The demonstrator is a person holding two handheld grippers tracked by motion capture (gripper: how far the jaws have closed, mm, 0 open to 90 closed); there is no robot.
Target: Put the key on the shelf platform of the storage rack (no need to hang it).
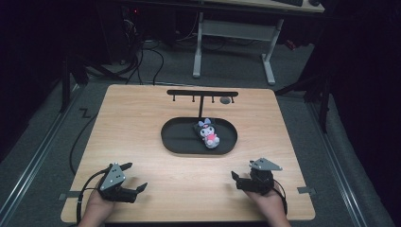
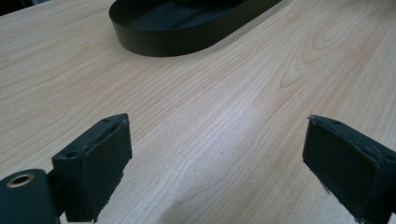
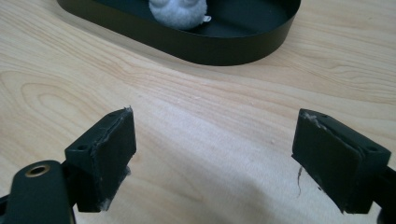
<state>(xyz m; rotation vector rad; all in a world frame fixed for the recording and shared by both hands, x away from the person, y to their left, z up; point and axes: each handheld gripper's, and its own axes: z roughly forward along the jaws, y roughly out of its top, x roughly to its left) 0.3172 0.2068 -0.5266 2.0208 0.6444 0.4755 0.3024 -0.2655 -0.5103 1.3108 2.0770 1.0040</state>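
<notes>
Apparently approach step: both claws, left claw (image 1: pixel 135 177) and right claw (image 1: pixel 242 173), gaping empty over tabletop (image 1: pixel 142 123). Next: reach plush toy (image 1: pixel 208 133) in black oval tray (image 1: pixel 177 142), clamp gently.

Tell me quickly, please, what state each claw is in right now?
Left claw: open, holding nothing, over bare table.
Right claw: open, holding nothing, facing the black tray.

White plush toy (image 1: pixel 208 134) lies in the black oval tray (image 1: pixel 177 144).
</notes>
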